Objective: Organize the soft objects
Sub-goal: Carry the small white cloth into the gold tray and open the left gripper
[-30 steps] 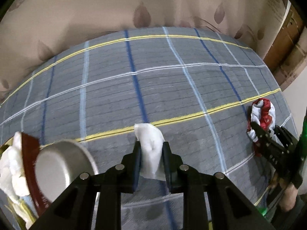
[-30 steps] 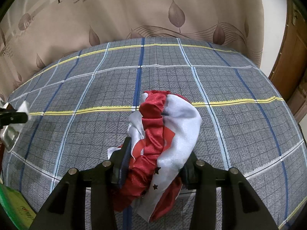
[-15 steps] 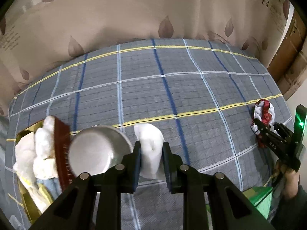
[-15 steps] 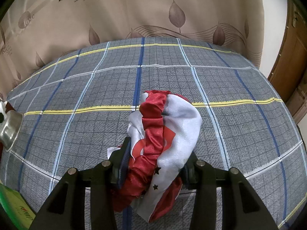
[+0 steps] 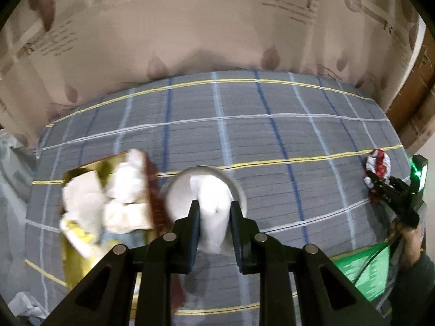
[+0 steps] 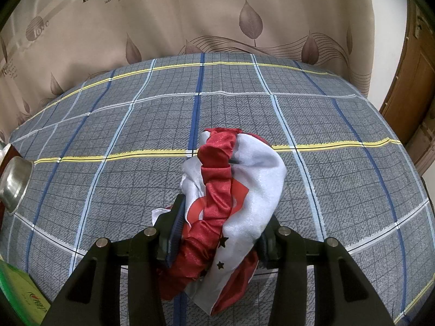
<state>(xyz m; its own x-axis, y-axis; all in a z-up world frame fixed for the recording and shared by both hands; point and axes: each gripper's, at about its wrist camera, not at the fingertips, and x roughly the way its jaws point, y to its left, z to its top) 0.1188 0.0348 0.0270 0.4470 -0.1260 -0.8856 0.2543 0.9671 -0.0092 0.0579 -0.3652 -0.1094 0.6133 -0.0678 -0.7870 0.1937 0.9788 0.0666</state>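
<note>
1. Two grippers are at work over a bed covered by a grey plaid sheet with blue, white and yellow lines, and each of them has cloth pinched between its fingers.
2. We see the left gripper closed on a white cloth wad, which stands upright between the two pads and pokes out above them.
3. In the left wrist view that wad sits in front of a steel bowl; whether the cloth touches the bowl we cannot tell.
4. Just left of the bowl lies a gold box with a dark red side, and several more white cloths are piled in it. This part of the picture is blurred, so we cannot count them.
5. The right gripper is clamped on a red and white satin cloth with small black stars; the bundle bulges above the fingers and hangs down below them.
6. From the left wrist camera we also see the right gripper far off at the right edge, held by a hand in a dark sleeve, with the same cloth at its tip.
7. A green box shows at the lower left corner of the right wrist view, and the bowl appears at that view's left edge.
8. A beige curtain with leaf prints and lettering hangs behind the bed.
</note>
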